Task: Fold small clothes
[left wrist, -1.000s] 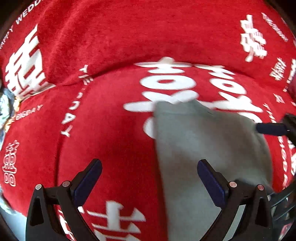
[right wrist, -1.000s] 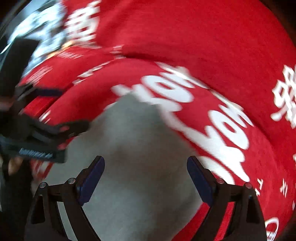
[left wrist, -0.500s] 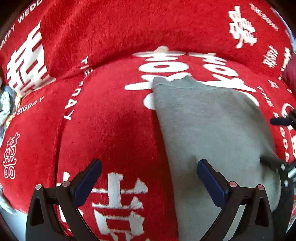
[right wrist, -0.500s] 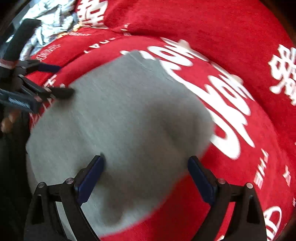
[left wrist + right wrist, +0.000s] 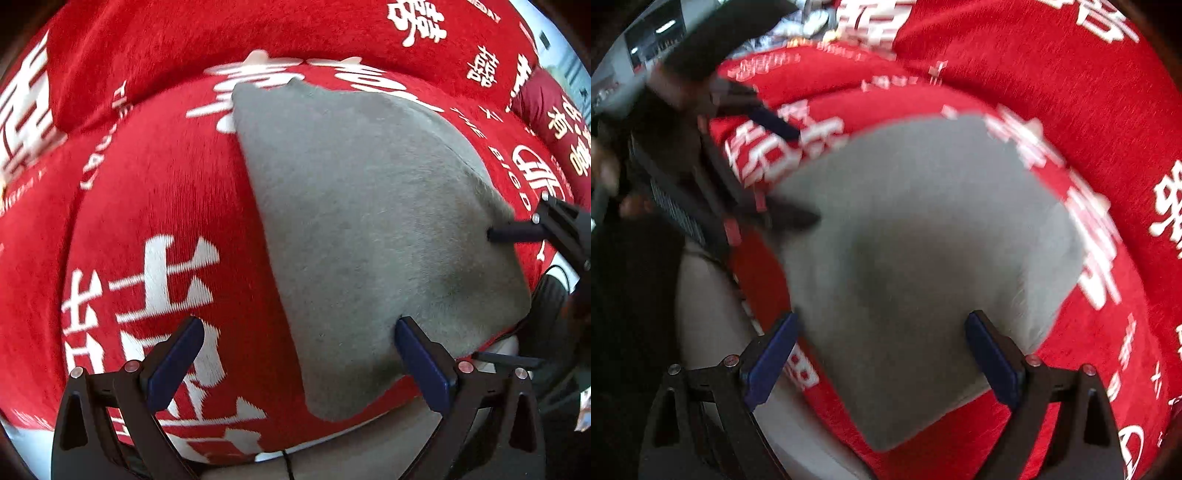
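The red cover (image 5: 155, 192) is printed all over with big white Chinese characters, one close to its near edge; I can't make them out for certain. Small English lettering near its right edge reads "THE BIG D…", the rest running out of sight. The remaining print is too blurred.

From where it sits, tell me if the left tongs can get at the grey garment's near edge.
Probably yes. The left tongs are open right over the grey garment on the red cover, and nothing lies between them and its near edge.
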`<state>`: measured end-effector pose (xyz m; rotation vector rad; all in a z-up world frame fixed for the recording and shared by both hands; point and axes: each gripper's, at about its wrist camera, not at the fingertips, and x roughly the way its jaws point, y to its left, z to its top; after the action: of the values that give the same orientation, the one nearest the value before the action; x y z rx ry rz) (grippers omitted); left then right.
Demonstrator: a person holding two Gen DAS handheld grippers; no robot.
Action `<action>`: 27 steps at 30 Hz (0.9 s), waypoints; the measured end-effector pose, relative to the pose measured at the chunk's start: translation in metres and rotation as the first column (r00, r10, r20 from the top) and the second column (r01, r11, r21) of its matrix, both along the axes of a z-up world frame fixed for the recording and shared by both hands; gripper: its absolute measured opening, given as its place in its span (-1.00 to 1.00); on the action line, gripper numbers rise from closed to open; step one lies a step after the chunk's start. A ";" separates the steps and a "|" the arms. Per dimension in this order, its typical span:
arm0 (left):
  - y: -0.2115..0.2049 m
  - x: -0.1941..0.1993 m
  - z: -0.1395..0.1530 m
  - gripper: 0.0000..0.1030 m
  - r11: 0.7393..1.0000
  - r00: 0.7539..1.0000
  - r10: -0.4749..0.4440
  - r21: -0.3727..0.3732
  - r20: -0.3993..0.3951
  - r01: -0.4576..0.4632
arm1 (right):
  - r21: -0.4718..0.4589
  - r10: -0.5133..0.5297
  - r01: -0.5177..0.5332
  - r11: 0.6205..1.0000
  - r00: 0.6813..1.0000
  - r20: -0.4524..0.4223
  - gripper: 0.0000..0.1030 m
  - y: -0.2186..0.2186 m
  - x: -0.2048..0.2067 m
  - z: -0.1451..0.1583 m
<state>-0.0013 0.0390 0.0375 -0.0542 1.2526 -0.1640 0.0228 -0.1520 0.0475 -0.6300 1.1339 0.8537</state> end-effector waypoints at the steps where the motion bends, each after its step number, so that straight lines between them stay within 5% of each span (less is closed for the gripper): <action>1: 0.000 0.000 -0.001 1.00 1.000 1.000 -0.001 -0.001 -0.002 0.001 | -0.007 0.012 -0.012 1.000 1.000 0.013 0.82 -0.003 -0.004 -0.003; 13: -0.009 0.001 -0.004 1.00 0.999 1.000 -0.008 0.050 -0.002 0.008 | 0.053 0.008 -0.009 0.999 1.000 0.026 0.83 -0.007 0.016 0.029; 20: -0.011 0.002 -0.005 1.00 0.998 1.000 0.000 0.058 -0.012 0.001 | -0.031 0.012 -0.011 0.999 0.999 0.037 0.95 -0.003 0.050 -0.007; 27: -0.018 0.001 0.011 1.00 0.995 1.000 -0.014 0.095 0.020 0.012 | -0.055 -0.010 0.013 0.998 0.998 0.059 1.00 -0.001 0.045 -0.001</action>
<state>-0.0007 0.0209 0.0483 0.0378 1.2392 -0.1157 0.0682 -0.1534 0.0466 -0.6891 1.1101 0.7915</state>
